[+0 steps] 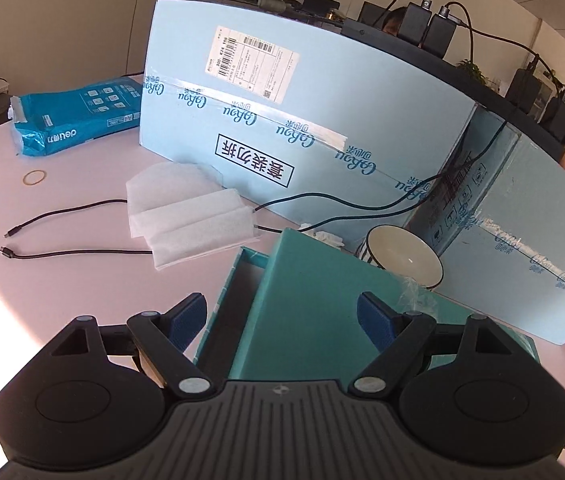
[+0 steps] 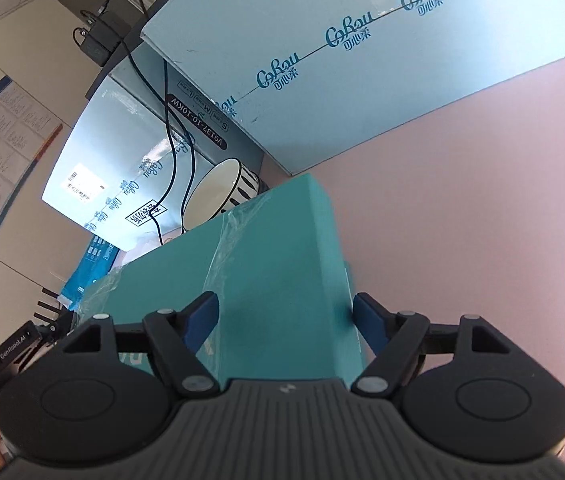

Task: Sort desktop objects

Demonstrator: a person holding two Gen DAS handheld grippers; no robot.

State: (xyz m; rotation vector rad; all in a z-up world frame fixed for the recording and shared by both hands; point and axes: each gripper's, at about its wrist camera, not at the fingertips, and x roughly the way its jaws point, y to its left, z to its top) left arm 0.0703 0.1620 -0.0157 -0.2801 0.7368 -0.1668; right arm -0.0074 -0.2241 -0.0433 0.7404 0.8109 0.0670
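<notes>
Pale pink tabletop (image 1: 82, 280) runs under everything, walled at the back by big light-blue cartons (image 1: 322, 112) with office desks and cabling behind them. From the left wrist camera, the left gripper (image 1: 282, 316) hangs over a teal box (image 1: 322, 312), its jaws spread wide with the blue pads to either side and clear of the card, gripping nothing. The lid sits skewed across the base so that a dark slot of the interior shows along its left edge, which I would guess is why both grippers are gathered here: to square it up or lift it. This view alone takes in the clutter still to be sorted: a folded white foam sheet (image 1: 190, 216) lying on two black cables (image 1: 62, 236), a rubber band (image 1: 34, 177), a blue paper packet (image 1: 78, 116), and a striped bowl (image 1: 406, 256) tipped against the cartons just behind the box. From the right wrist camera, the right gripper (image 2: 284, 316) straddles the near right corner of the same box, jaws likewise wide and empty, though one pad sits very near the corner. Only here do you see crinkled plastic wrap (image 2: 234, 236) running down the lid and the bare table to the right.
</notes>
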